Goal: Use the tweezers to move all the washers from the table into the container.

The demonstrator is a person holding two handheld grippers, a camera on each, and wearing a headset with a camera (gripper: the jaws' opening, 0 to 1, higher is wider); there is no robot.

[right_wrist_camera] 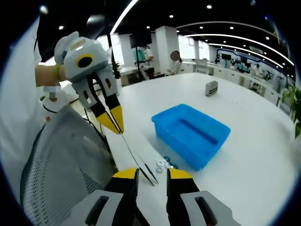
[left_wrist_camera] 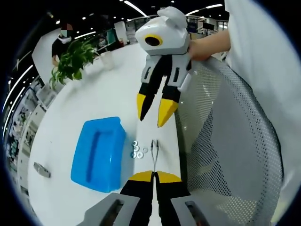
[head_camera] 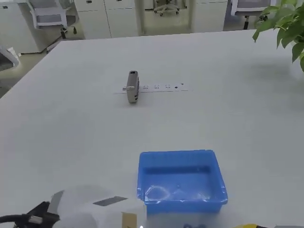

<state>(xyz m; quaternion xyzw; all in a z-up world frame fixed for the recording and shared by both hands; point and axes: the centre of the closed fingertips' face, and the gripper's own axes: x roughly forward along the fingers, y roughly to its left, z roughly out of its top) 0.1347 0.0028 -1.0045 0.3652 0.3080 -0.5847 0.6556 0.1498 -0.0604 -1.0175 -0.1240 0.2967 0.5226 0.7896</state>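
Observation:
The blue container stands near the table's front edge, also seen in the left gripper view and the right gripper view. Several washers lie on the table beside it. The tweezers lie along the table edge with their prongs pointing away from my left gripper, which is shut on their rear end. Facing it, my right gripper is open, its jaws just short of the tweezers' prongs. A gripper's white housing shows at the bottom left.
A grey adapter sits on a white power strip mid-table. A potted plant stands at the far right. A mesh chair back is close against the table edge beside the grippers.

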